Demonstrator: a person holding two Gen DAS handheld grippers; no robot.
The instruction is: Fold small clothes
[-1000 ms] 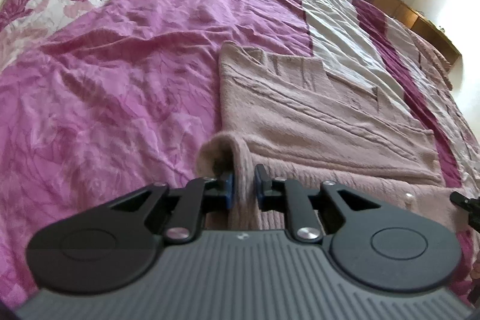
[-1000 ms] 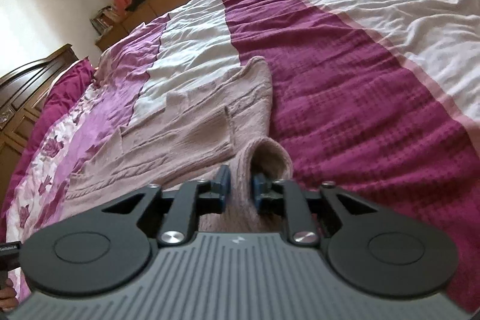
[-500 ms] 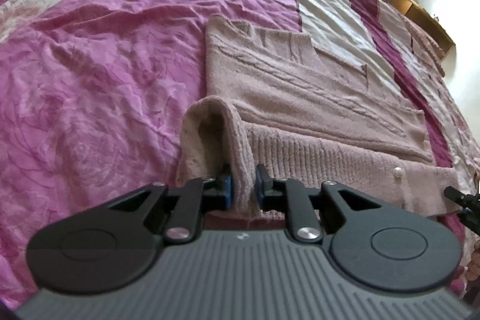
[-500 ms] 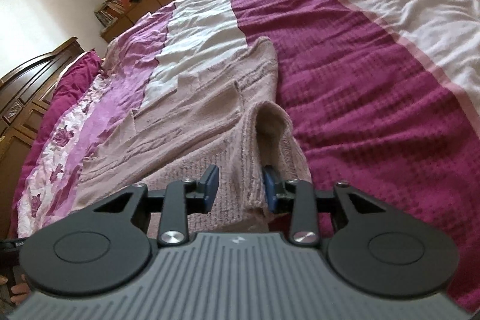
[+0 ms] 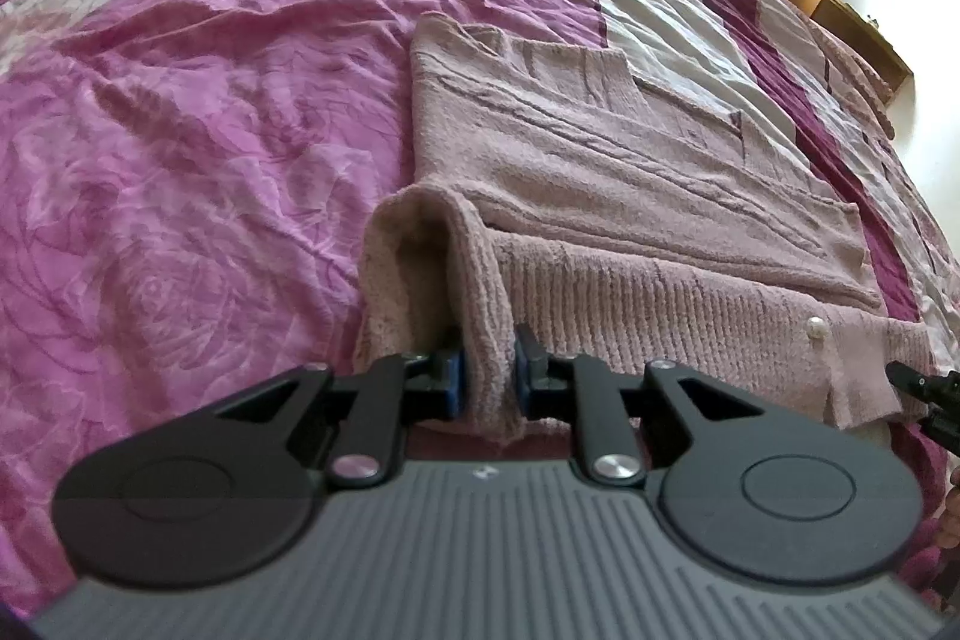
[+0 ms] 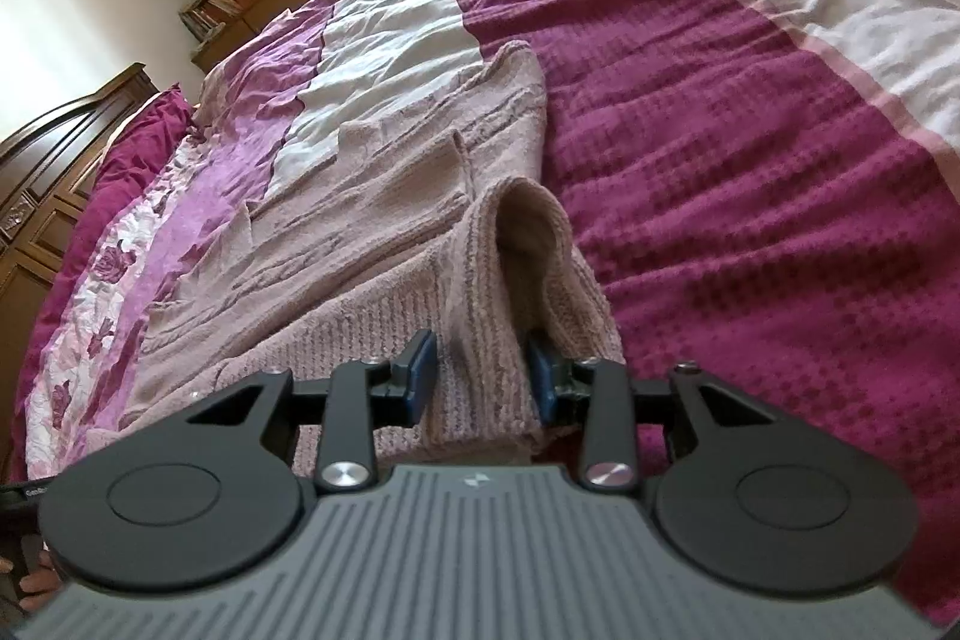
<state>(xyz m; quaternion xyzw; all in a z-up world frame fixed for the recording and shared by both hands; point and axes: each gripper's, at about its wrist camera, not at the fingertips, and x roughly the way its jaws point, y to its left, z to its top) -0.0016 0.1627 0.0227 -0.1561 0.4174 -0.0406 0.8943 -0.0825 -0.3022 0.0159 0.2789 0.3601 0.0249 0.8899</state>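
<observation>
The pink knit cardigan [image 5: 630,184] lies spread on the bed [image 5: 210,130], across the purple floral part of the cover and the white and maroon stripes beside it. Judging by how it lies, the fold is partly done: the sleeves appear already turned in over the body, giving a long rectangular shape, and the ribbed hem band nearest the cameras is lifted into a raised loop at each near corner. What seems left is to carry that hem edge over toward the far end of the cardigan, lay it down, and perhaps fold once more and smooth it.

The left tongs [image 5: 487,382] are pinched on the hem corner on the floral side of the cardigan, cloth pressed between both blue pads. The right tongs [image 6: 480,379] stand apart at the corner on the maroon side; the cloth sits between them, touching one pad with a gap at the other.

The cardigan is a fuzzy, soft knit with cable ridges along its length, a ribbed hem and a pearl button [image 5: 815,327] near the front edge. It looks limp and likely to sag.
</observation>
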